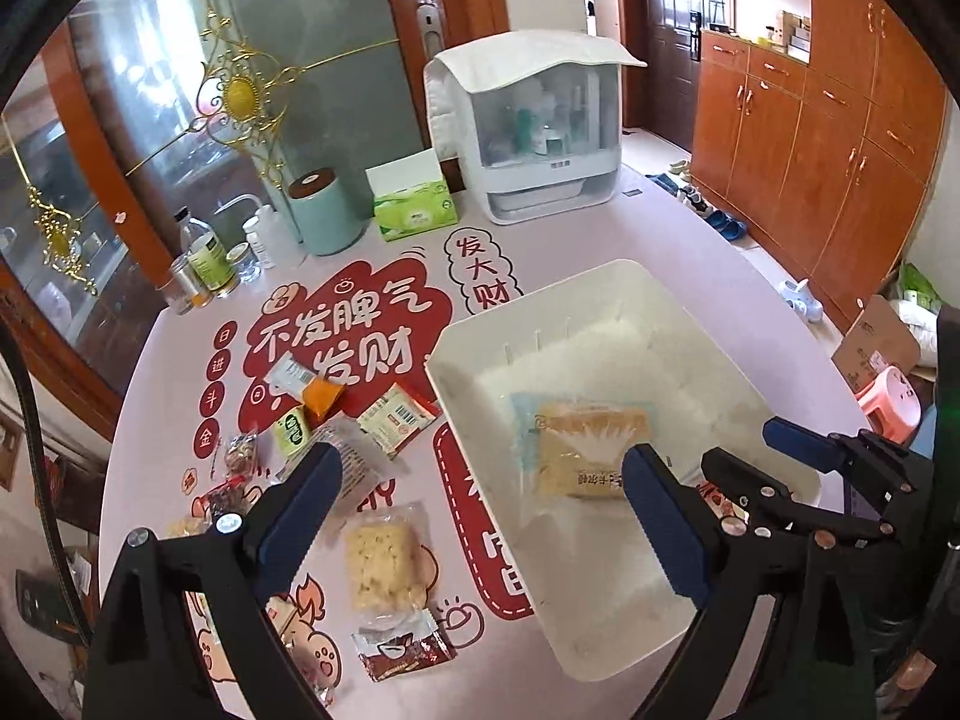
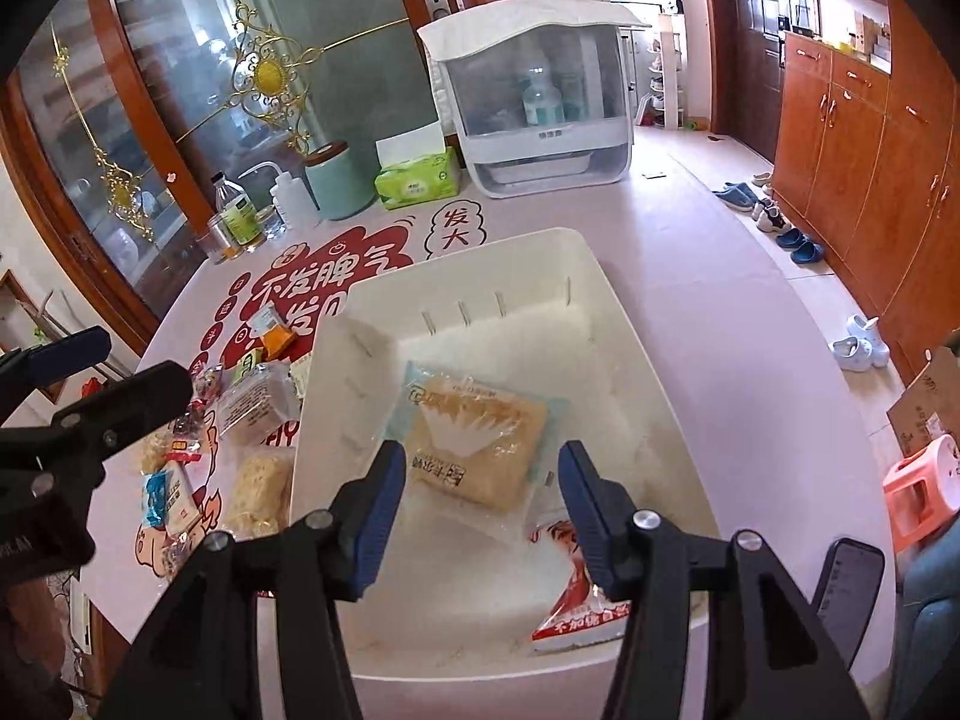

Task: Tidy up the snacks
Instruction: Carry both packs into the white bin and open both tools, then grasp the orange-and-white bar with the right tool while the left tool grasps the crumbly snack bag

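Two snacks lie in white bin (image 2: 576, 276): pale cake pack (image 2: 480, 444) mid-floor, red-white packet (image 2: 576, 600) at near right corner. Right gripper (image 2: 474, 516) hovers over bin, jaws wide, empty. Left gripper (image 1: 480, 510) jaws wide, empty, straddling bin's left wall. Loose snacks left of bin on table (image 1: 600, 228): rice-crisp bar (image 1: 384, 564), dark red packet (image 1: 402, 654), orange packet (image 1: 321, 396)

Black hand-held gripper (image 2: 474, 516); blue pads (image 2: 378, 516)

- White bin (image 2: 606, 300): smooth, matt plastic.
- Snack wrappers (image 1: 384, 558): glossy, crinkled clear film.
- Cabinets (image 1: 828, 138) at 2 o'clock: glossy varnished wood.
- Fingers (image 2: 375, 516): blue ridged pads.
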Tool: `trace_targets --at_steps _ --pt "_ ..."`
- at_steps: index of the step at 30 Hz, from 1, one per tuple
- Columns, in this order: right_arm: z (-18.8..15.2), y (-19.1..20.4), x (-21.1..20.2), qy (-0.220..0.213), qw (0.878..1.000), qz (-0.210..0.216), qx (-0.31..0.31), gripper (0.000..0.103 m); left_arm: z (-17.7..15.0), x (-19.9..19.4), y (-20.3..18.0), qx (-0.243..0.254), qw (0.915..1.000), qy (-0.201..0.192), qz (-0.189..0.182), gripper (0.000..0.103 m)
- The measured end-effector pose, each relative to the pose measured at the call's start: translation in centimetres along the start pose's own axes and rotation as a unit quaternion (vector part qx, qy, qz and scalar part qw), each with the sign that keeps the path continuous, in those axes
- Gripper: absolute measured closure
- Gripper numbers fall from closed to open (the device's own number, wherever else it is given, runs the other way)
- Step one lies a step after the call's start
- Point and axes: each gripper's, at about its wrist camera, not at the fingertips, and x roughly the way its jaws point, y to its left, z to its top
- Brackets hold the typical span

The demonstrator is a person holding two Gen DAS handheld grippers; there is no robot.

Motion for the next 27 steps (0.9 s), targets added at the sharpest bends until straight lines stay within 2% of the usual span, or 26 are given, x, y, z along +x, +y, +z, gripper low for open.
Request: trace_targets --at_steps 17,23,27 --pt "-2.3 1.8 -1.2 0.013 1.000 0.005 -0.004 0.049 -3.4 -1.3 3.6 -0.044 0.9990 -0.001 0.002 0.009" --pt "-2.6 4.1 -1.2 0.018 1.000 0.015 -0.012 0.049 -5.2 -2.1 7.7 -0.085 0.9961 -0.025 -0.002 0.009" --pt "-2.3 7.0 -1.1 0.017 0.999 0.021 -0.027 0.049 -6.5 -3.0 12.1 -0.104 0.9933 -0.043 0.023 0.009"
